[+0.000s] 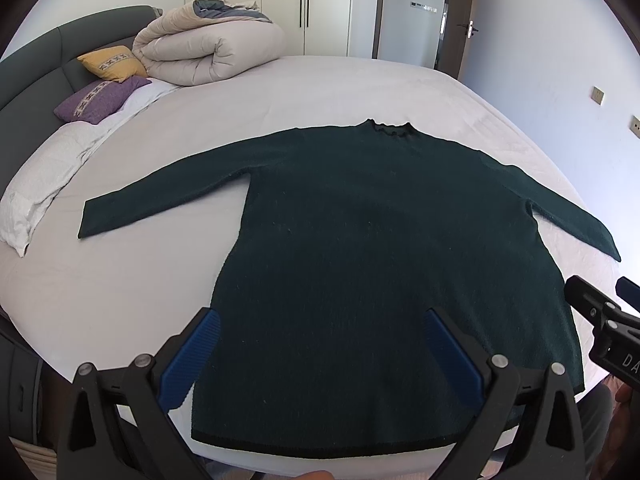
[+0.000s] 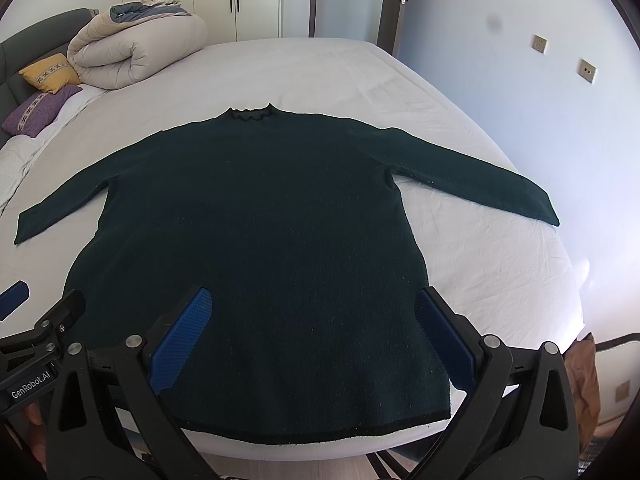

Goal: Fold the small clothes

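A dark green long-sleeved sweater (image 1: pixel 380 240) lies flat on the bed, collar far, hem at the near edge, both sleeves spread out. It also shows in the right wrist view (image 2: pixel 256 220). My left gripper (image 1: pixel 320 324) is open and empty, held above the hem part of the sweater. My right gripper (image 2: pixel 312 308) is open and empty, also above the hem part. The right gripper shows at the right edge of the left wrist view (image 1: pixel 600 300), and the left gripper shows at the left edge of the right wrist view (image 2: pixel 40 312).
The bed has a white sheet (image 1: pixel 300 92). A rolled beige duvet (image 1: pixel 208 48), a yellow cushion (image 1: pixel 112 62) and a purple cushion (image 1: pixel 100 98) lie by the dark headboard (image 1: pixel 44 60) at far left. Wardrobe doors and a room door stand behind.
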